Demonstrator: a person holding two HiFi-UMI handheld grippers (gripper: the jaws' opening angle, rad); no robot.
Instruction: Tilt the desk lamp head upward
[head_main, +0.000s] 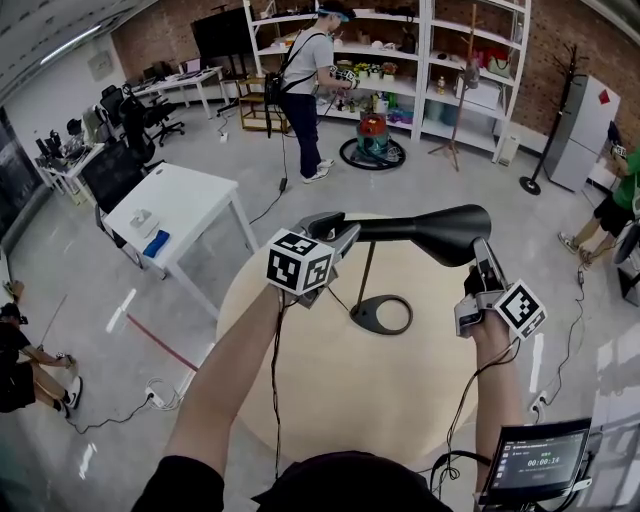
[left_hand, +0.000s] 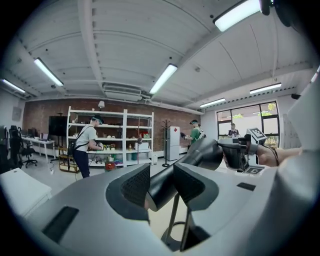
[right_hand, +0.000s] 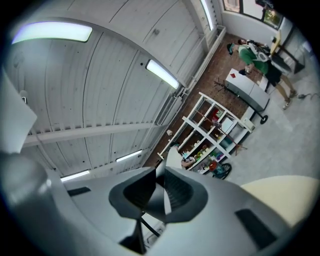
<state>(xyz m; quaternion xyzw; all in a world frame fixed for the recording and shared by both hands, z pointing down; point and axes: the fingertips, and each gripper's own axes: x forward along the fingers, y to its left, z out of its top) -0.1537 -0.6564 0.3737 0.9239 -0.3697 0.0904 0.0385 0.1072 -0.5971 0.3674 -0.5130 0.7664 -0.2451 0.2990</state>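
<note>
A black desk lamp stands on the round beige table (head_main: 300, 390); its ring base (head_main: 381, 314) and thin stem (head_main: 366, 270) sit near the middle. The lamp's arm (head_main: 395, 229) runs level to the cone-shaped lamp head (head_main: 455, 233). My left gripper (head_main: 345, 233) is shut on the near end of the arm, and in the left gripper view the lamp arm (left_hand: 165, 182) lies clamped in the left gripper (left_hand: 159, 186). My right gripper (head_main: 482, 256) reaches up from below and is shut on the head's rim. In the right gripper view the right gripper (right_hand: 159, 192) pinches the thin dark rim.
A white rectangular table (head_main: 175, 205) stands to the left of the round one. A person (head_main: 305, 70) works at white shelves (head_main: 440, 60) at the back. A coat stand (head_main: 550, 120) is at the right, a small screen (head_main: 535, 460) at the lower right, and cables lie on the floor.
</note>
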